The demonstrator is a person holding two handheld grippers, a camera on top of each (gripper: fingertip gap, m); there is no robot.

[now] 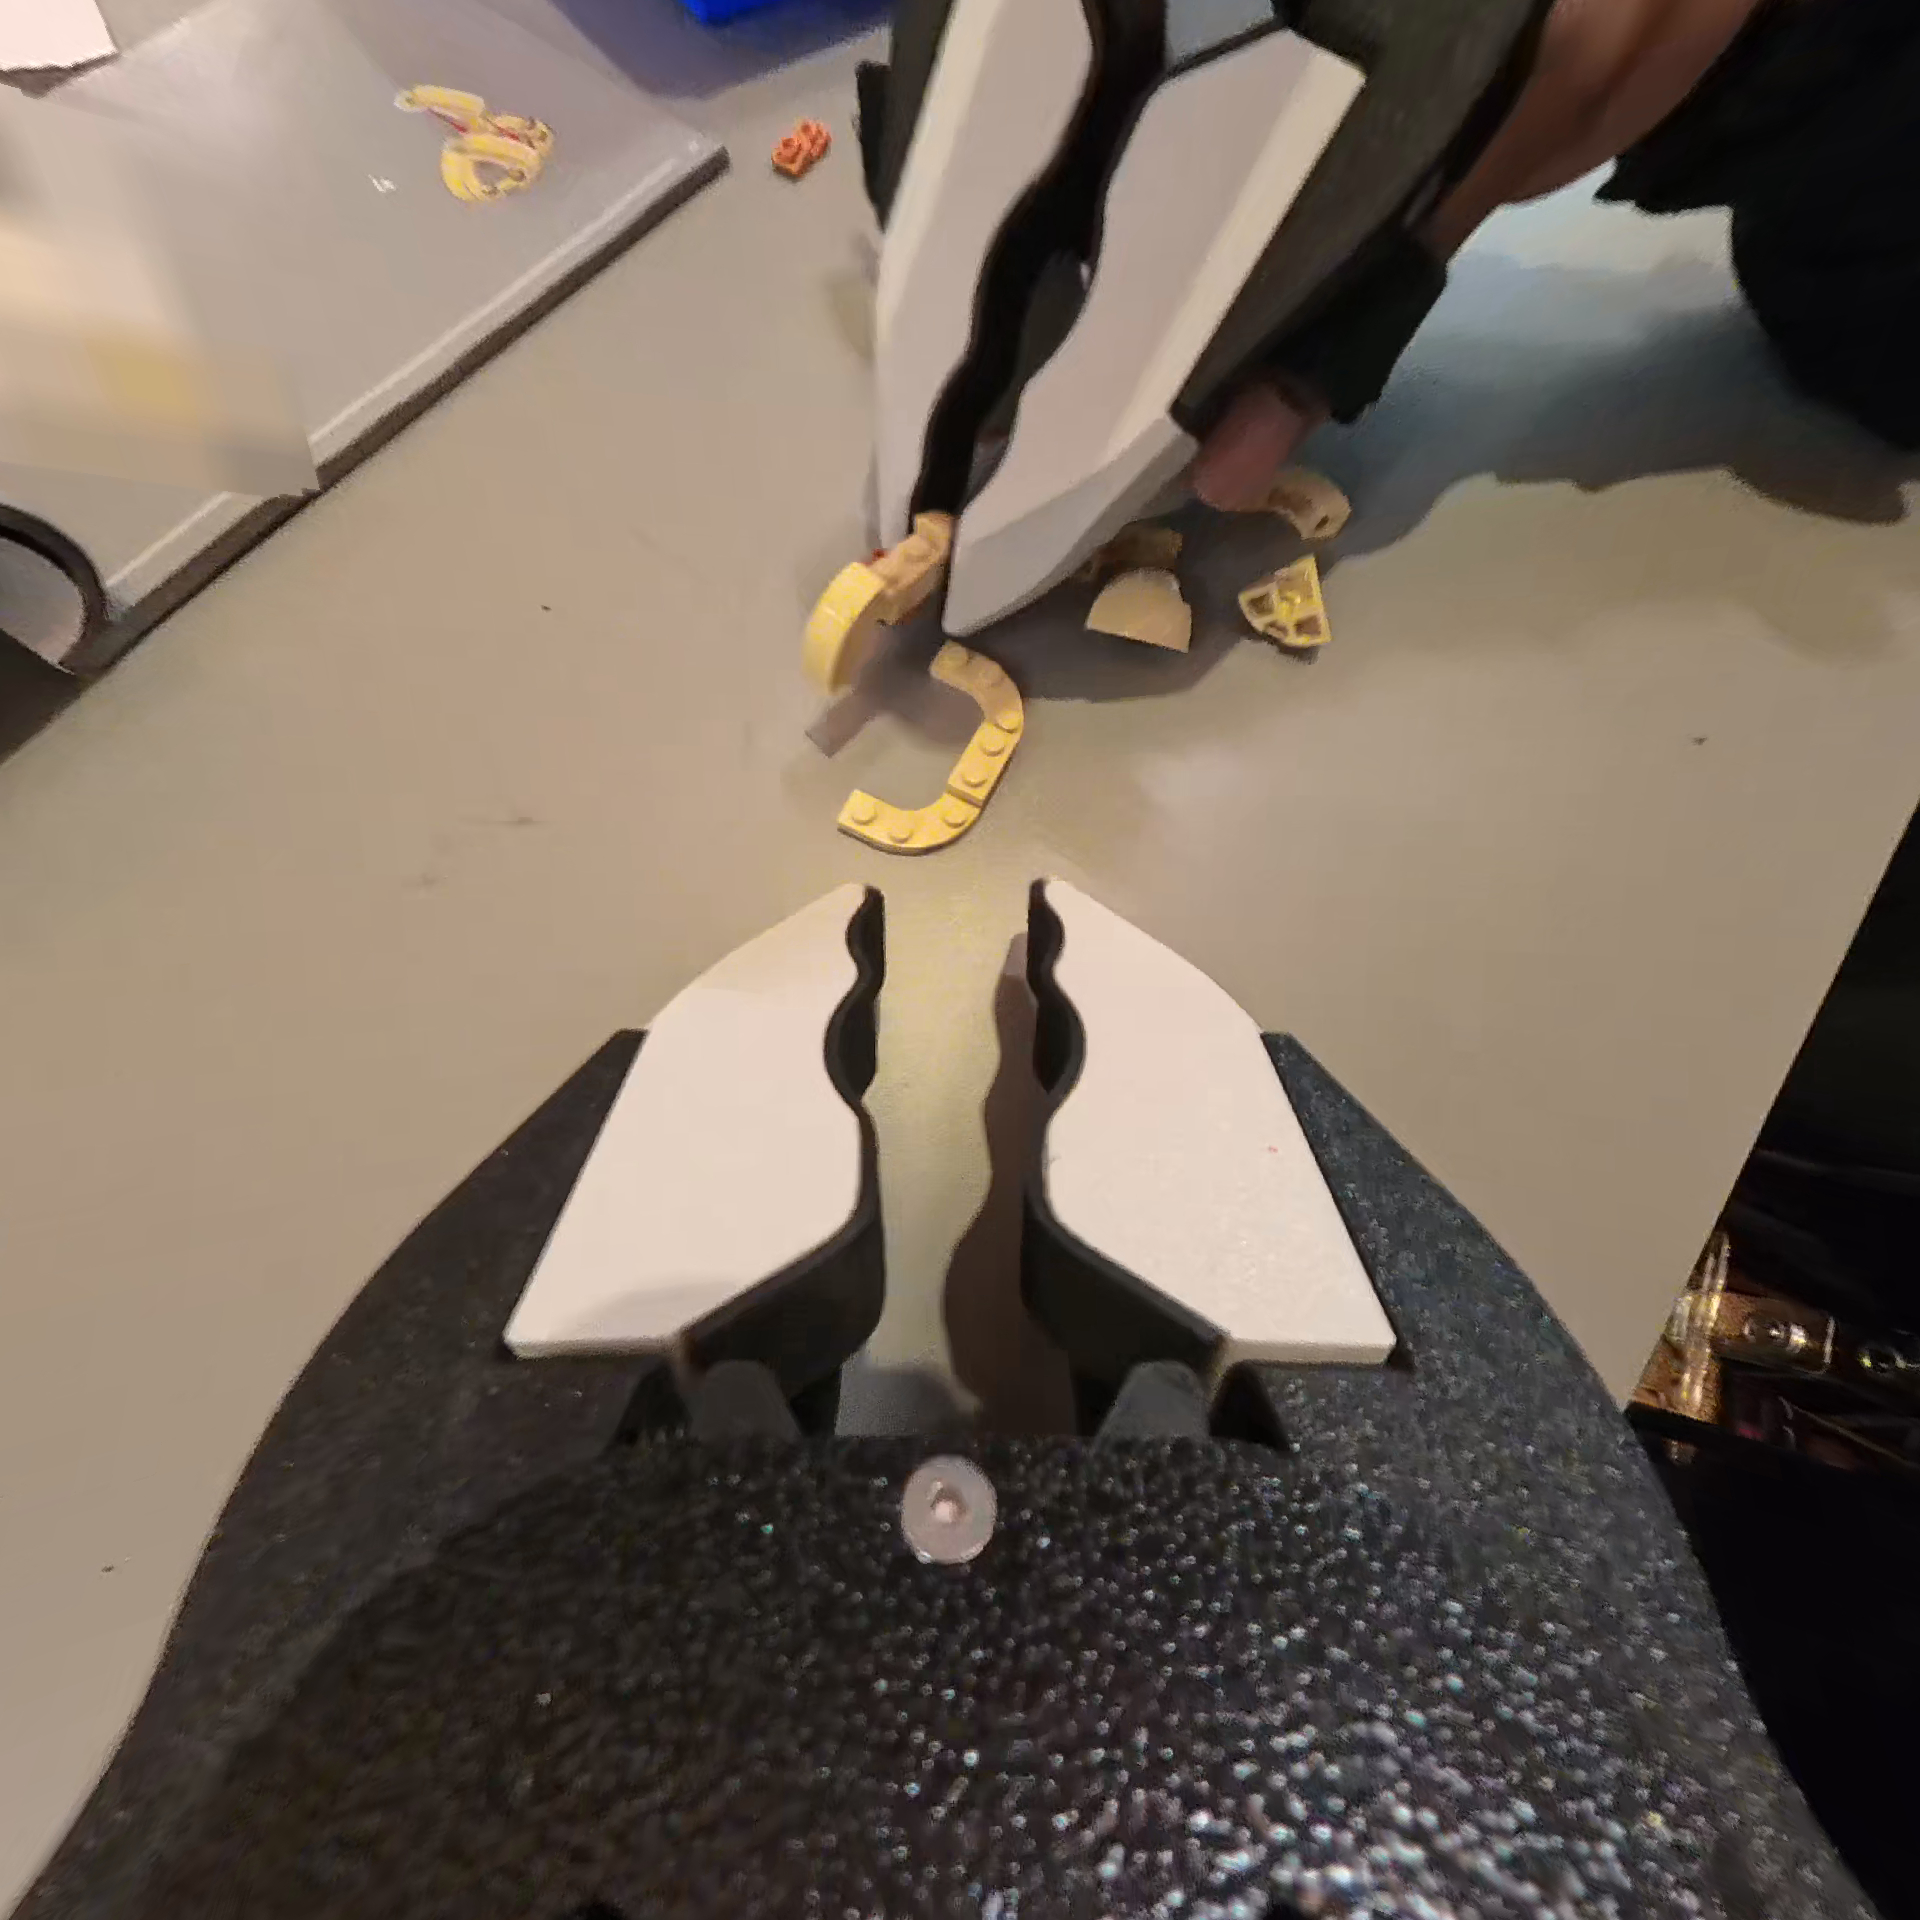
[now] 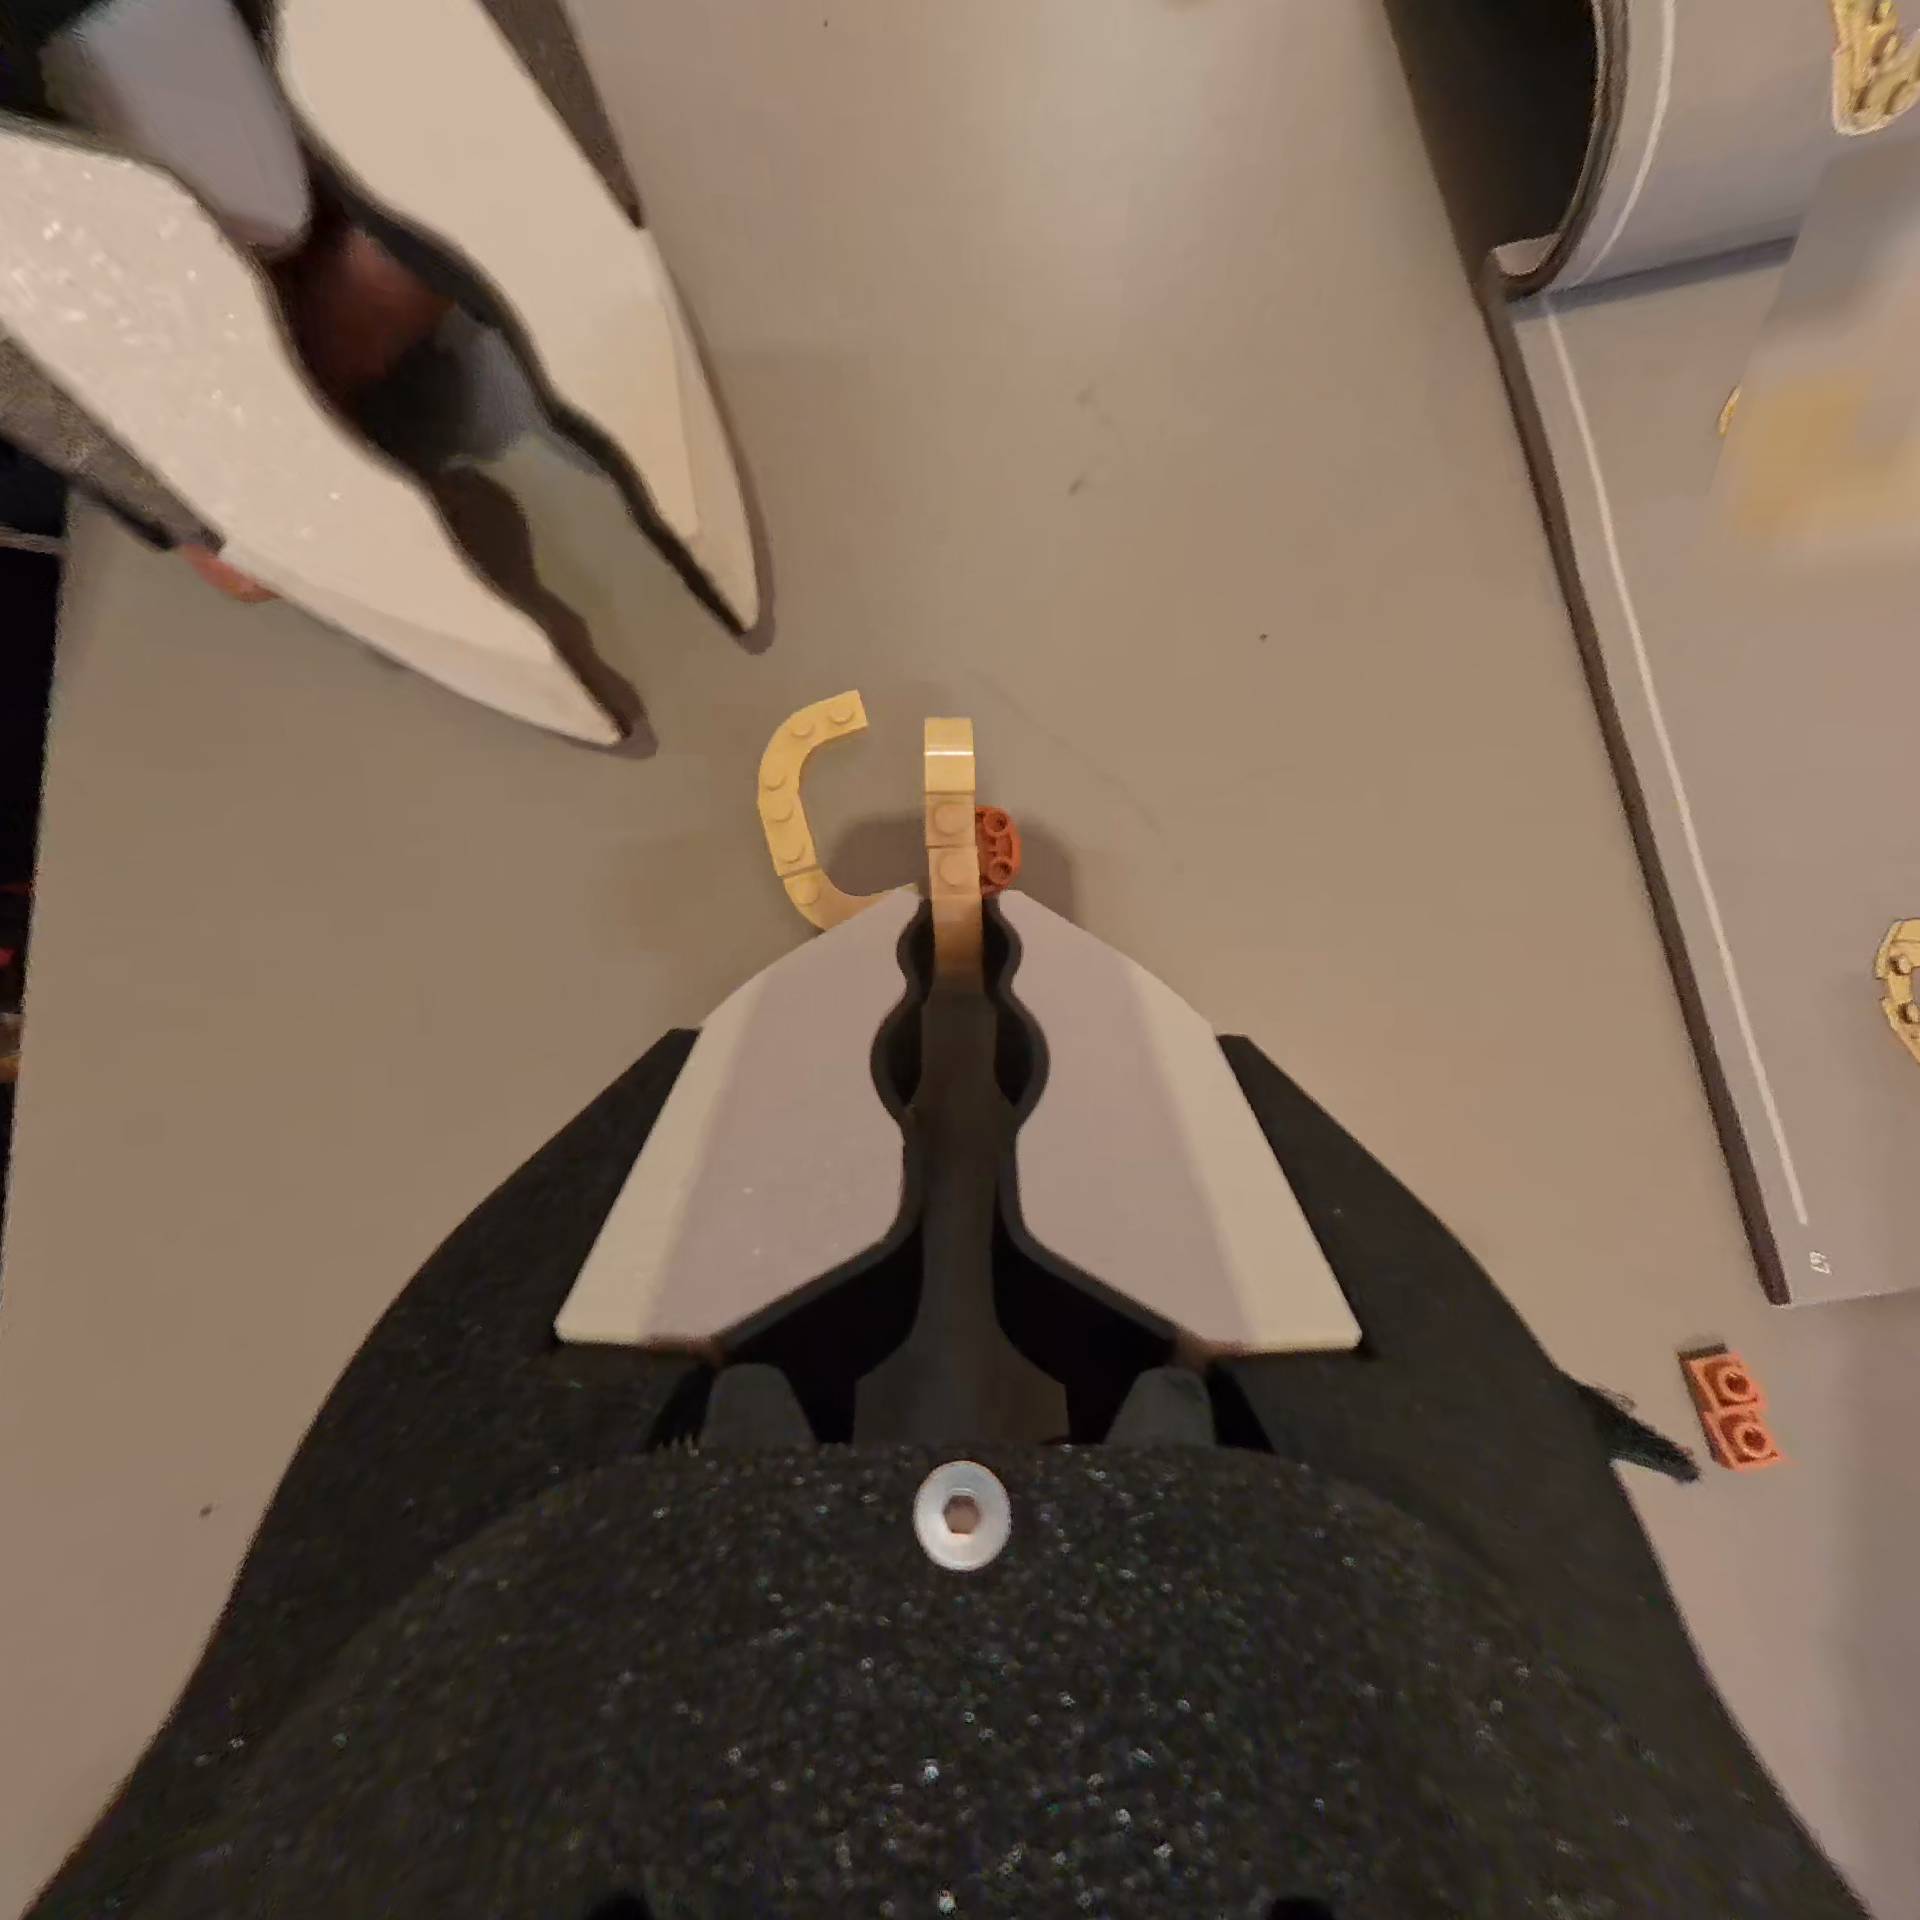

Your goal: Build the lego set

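Note:
My right gripper (image 2: 954,902) is shut on a tan curved lego assembly (image 2: 950,821) with a small orange piece (image 2: 1000,850) on its side, held edge-on just above the table; it also shows in the left wrist view (image 1: 878,613). A tan C-shaped studded plate (image 1: 951,769) lies flat on the table beside it, and shows in the right wrist view (image 2: 795,805). My left gripper (image 1: 956,904) is open and empty, its tips just short of the C-shaped plate. In the right wrist view the left gripper (image 2: 691,681) hovers at upper left.
Several loose tan pieces (image 1: 1283,603) lie behind the right gripper near a person's fingers (image 1: 1247,447). An orange brick (image 2: 1733,1408) lies on the table at right. A grey instruction booklet (image 1: 343,260) with tan pieces (image 1: 488,145) on it lies at left. The left gripper's tips are roughly 7 cm from the right gripper's. My right gripper is the nearer one to the orange brick (image 2: 1733,1408): about 15 cm, against 20 cm. My left wrist view (image 1: 797,136) looks at it from another angle.

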